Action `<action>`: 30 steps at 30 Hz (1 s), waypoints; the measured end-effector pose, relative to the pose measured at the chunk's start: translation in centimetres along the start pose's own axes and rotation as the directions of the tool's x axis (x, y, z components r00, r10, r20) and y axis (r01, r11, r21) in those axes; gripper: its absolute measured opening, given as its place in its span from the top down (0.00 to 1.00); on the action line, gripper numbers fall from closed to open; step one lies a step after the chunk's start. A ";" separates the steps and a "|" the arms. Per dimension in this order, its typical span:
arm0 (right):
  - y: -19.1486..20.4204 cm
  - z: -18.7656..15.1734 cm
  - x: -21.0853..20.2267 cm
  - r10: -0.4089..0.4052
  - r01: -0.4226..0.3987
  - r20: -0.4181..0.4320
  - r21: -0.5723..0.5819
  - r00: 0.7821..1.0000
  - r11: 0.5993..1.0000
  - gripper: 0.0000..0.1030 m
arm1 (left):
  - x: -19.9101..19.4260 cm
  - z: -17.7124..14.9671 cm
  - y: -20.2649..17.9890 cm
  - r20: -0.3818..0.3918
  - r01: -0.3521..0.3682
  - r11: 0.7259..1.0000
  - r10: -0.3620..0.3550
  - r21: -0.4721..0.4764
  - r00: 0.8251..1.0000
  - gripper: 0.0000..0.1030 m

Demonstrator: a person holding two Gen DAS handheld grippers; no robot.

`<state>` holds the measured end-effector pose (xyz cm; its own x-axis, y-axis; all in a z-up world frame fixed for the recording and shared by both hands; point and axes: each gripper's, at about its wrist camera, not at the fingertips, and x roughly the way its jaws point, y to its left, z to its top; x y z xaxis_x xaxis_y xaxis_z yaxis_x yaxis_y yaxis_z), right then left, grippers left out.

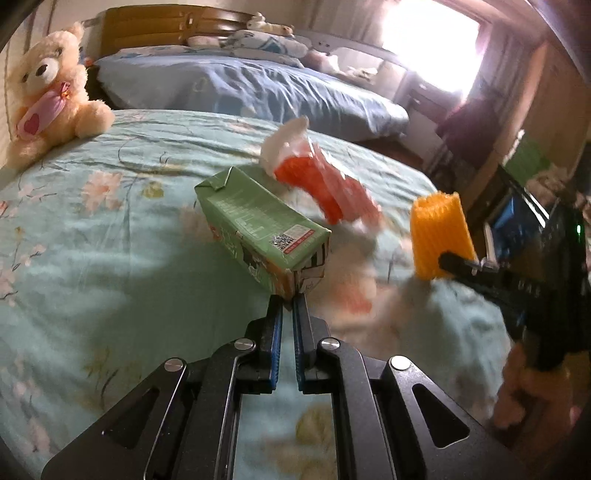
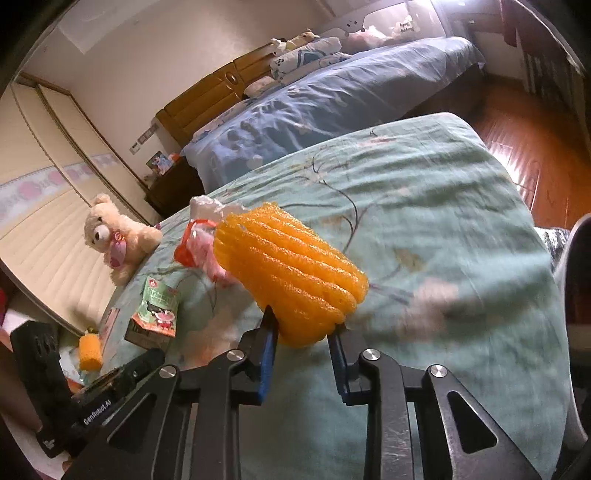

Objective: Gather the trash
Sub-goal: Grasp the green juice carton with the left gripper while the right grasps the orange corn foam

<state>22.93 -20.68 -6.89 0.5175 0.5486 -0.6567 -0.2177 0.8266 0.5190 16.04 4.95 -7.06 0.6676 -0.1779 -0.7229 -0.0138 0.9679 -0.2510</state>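
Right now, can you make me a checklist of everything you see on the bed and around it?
Surface: green floral bedspread, wrinkled.
Job's things: green carton lying on its side; orange foam net held off the bed; red and white wrapper behind the carton; a second foam net near the bed's edge.
Clutter: teddy bear sitting at the bed's corner.
Grippers: left gripper nearly shut, its tips pinching the carton's end seam; right gripper shut on the foam net.
Cables: nothing seen.
Surroundings: blue bed with pillows alongside, wooden headboard, bright window, wood floor.
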 end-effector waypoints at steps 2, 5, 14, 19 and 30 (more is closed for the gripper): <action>0.0 -0.5 -0.6 -0.001 0.001 0.000 0.003 1.000 1.000 0.74 | -0.6 -0.7 0.4 -0.009 -0.012 1.000 0.012 0.011 1.000 0.95; 0.0 -1.2 -1.3 0.002 -0.002 -0.003 0.008 1.000 1.000 0.74 | -1.2 -1.5 1.4 -0.022 -0.031 0.999 0.031 -0.014 0.999 0.94; 0.1 -2.4 -2.2 0.005 -0.005 0.003 0.035 1.000 0.999 0.74 | -1.6 -1.3 0.2 0.015 -0.117 0.992 0.118 -0.044 0.993 0.25; 0.0 -2.8 -3.2 0.002 -0.003 0.019 0.044 1.000 0.999 0.75 | 0.0 -0.4 -0.3 -0.001 -0.161 0.985 0.161 -0.069 0.987 0.25; -1.1 -4.0 -5.0 -0.021 0.020 0.029 0.048 0.999 0.999 0.84 | 0.4 -0.5 -1.2 0.024 -0.112 0.993 0.113 -0.025 0.993 0.68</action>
<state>17.23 -23.86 -6.40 0.5457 0.5269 -0.6515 -0.1673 0.8304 0.5315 16.01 3.64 -7.38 0.6796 -0.0633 -0.7309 -0.1071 0.9770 -0.1841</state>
